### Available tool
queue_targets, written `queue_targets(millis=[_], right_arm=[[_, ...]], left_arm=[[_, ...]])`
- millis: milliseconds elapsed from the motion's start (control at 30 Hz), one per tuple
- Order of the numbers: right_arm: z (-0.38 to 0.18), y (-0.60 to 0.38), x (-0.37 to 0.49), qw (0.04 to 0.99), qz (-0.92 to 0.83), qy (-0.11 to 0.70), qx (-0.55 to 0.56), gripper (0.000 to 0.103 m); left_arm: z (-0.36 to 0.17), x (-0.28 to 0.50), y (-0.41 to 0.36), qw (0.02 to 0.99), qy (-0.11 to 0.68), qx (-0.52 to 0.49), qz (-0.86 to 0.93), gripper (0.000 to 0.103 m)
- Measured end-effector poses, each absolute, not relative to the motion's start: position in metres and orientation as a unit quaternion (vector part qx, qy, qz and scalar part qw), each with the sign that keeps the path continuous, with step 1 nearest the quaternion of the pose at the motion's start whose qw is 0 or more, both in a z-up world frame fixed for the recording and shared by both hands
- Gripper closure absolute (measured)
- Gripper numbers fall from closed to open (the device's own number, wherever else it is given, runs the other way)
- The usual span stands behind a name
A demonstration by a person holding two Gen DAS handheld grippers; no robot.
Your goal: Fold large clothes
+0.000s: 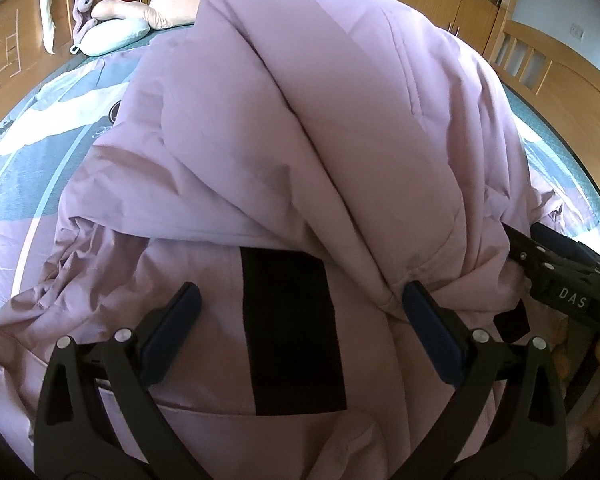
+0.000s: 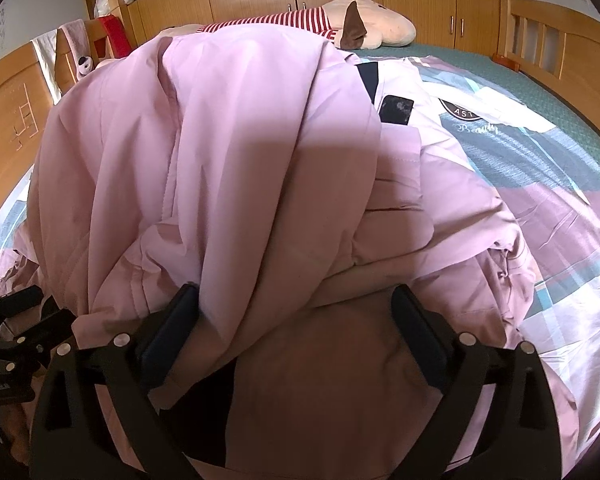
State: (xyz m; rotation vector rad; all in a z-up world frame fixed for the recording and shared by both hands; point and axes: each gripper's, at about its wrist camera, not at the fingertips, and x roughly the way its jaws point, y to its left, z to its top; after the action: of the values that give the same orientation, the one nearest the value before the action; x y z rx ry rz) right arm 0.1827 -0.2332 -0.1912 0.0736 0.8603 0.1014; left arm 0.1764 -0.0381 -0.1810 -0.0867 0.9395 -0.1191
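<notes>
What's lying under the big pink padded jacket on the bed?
The pink padded jacket lies on a patterned pink-and-grey bedsheet. Whatever sits beneath its bulk is covered.

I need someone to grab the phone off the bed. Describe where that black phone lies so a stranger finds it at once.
Start at the wide bed with the pink and grey-blue patterned cover. On it lies a big bulky pale pink padded jacket; follow its right edge, in the right wrist view, toward the plush toy in the red-striped shirt. There lies the flat black rectangular phone, the only glossy hard thing among soft fabric.
</notes>
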Motion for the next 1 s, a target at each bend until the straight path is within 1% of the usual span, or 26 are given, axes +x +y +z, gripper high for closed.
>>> queue_targets(millis=[133,267,300,433,500,567,633,700,733,800,933,1000], right_arm=[[-0.193,-0.236,0.184,0.906,0.055,0.418,0.045,0.004],[-0.193,-0.238,0.184,0.906,0.059,0.416,0.052,0.003],[-0.190,-0.239,0.182,0.907,0.062,0.413,0.056,0.003],[-0.165,-0.250,0.157,0.908,0.079,0.406,0.072,0.003],[-0.149,-0.253,0.135,0.907,0.078,0.410,0.046,0.003],[-0.131,-0.261,0.105,0.905,0.071,0.420,0.006,0.003],[-0.121,-0.277,0.072,0.898,0.060,0.436,-0.008,0.003],[-0.121,-0.301,0.041,0.879,0.044,0.475,0.008,0.003],[-0.125,-0.311,0.031,0.868,0.040,0.495,0.021,0.003],[-0.141,-0.335,0.010,0.826,0.032,0.559,0.059,0.003],[-0.162,-0.351,-0.010,0.773,0.029,0.626,0.097,0.003],[-0.169,-0.346,-0.011,0.755,0.044,0.648,0.090,0.003]], left_arm=[[-0.180,0.178,-0.038,0.887,0.457,-0.041,-0.054,0.002],[-0.160,0.174,-0.039,0.884,0.463,-0.053,-0.035,0.002],[-0.151,0.168,-0.039,0.890,0.453,-0.045,-0.034,0.002],[-0.112,0.130,-0.023,0.914,0.403,0.042,-0.007,0.002],[-0.099,0.110,-0.004,0.913,0.402,0.063,-0.021,0.002],[-0.089,0.084,0.029,0.904,0.418,0.075,-0.035,0.002],[-0.086,0.061,0.068,0.902,0.428,0.050,-0.033,0.002],[-0.093,0.039,0.124,0.886,0.461,-0.043,-0.032,0.002],[-0.103,0.029,0.155,0.869,0.481,-0.113,-0.033,0.002],[-0.119,0.018,0.184,0.841,0.510,-0.178,-0.033,0.002],[-0.153,0.005,0.193,0.786,0.577,-0.215,-0.053,0.002],[-0.164,0.003,0.188,0.767,0.599,-0.220,-0.066,0.002]])
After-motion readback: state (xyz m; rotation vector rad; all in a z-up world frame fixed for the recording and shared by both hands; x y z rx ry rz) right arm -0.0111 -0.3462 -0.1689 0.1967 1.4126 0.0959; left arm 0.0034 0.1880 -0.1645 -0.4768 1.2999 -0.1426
